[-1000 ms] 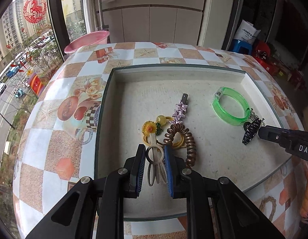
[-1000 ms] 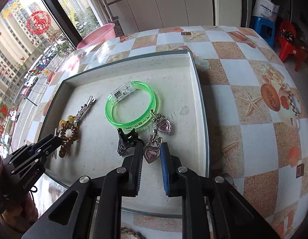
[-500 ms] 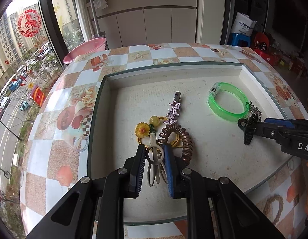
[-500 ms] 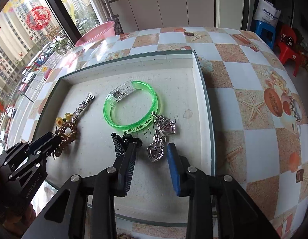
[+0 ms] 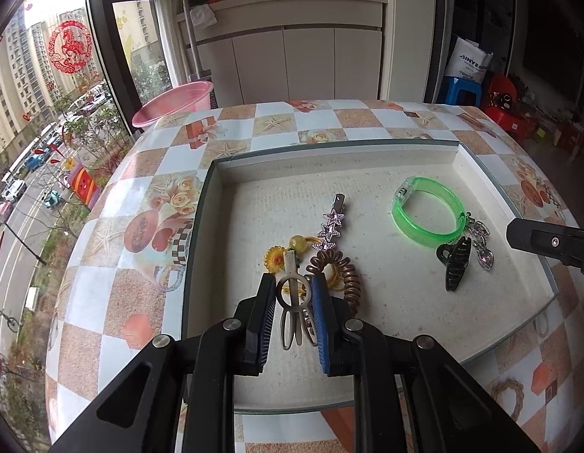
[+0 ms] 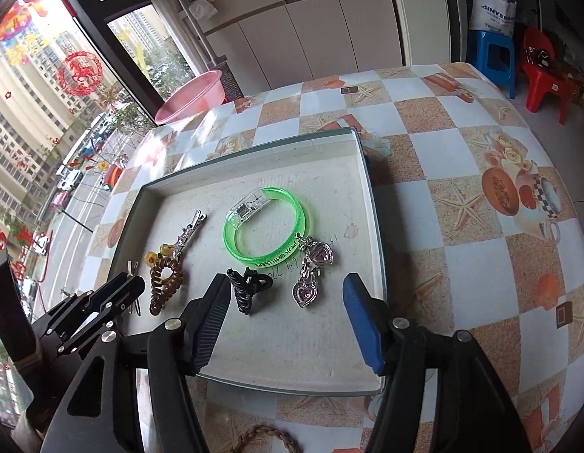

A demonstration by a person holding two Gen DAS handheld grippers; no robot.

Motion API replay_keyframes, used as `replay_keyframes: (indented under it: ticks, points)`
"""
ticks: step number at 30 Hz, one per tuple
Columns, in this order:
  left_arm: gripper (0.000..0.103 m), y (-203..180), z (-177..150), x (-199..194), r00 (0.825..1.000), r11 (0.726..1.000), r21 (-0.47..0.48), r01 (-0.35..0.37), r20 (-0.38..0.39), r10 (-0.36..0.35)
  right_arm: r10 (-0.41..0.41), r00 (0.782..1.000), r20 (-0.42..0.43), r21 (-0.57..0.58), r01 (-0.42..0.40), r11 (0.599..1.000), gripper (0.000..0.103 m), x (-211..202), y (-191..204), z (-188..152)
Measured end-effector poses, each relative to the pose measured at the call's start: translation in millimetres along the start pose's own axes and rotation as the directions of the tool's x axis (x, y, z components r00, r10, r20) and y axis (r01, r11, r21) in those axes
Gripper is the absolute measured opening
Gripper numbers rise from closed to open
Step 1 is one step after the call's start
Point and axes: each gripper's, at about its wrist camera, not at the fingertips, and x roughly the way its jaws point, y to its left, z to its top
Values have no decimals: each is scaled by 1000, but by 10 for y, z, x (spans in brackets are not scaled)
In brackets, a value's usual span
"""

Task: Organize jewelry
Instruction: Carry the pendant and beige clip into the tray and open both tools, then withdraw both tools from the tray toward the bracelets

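In a shallow white tray [image 5: 499, 192] on the checked worktop [image 6: 462, 143], hair and jewellery pieces lie in two clusters. The left gripper [image 5: 292, 302] is narrow, its pads clamped on a beige hair clip [image 5: 292, 294] whose long axis runs straight away from the gripper, toward a sunflower tie [image 5: 275, 258] and a brown coil tie [image 5: 346, 275]. The right gripper [image 6: 284, 302] is empty, its jaws opening wide, pads touching nothing. Just ahead of it, between the jaw lines, lie a black claw clip [image 6: 246, 288] and heart earrings [image 6: 311, 271], both touching a green bangle [image 6: 269, 226] farther off. The right gripper is by far the nearer to this cluster; the claw clip lies lengthwise, roughly in line with the gripper.
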Motion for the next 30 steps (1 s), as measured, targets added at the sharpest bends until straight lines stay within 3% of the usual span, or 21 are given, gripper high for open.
replay_keyframes:
  ticks: [7,8,9,10,11,19,24,30]
  points:
    - [33,19,73,-113,999,1000,-15,-4,35,4,-9,1000,16,-12,9,1000,66,-125,6,-29]
    - [42,15,81,-126,999,1000,-13,-10,40,10,-9,1000,16,-11,9,1000,66,-132,6,-32]
    - [82,13,87,-140,999,1000,-13,-17,41,18,-8,1000,15,-11,8,1000,66,-135,2,-33]
    - [99,27,84,-173,998,999,-27,-32,56,33,-7,1000,13,-11,7,1000,66,-142,0,-38]
    - [103,46,78,-234,995,998,-44,-41,92,45,-6,1000,11,-13,6,1000,66,-148,4,-46]
    - [103,96,97,-339,995,998,-59,-27,90,32,3,1000,5,-29,-3,1000,72,-199,69,-88]
    - [103,121,-27,-435,995,998,-62,-31,91,37,19,1000,7,-40,-19,999,83,-251,150,-154]
    - [103,168,-207,-556,997,997,-81,12,81,-5,19,1000,11,-40,-19,999,86,-342,186,-283]
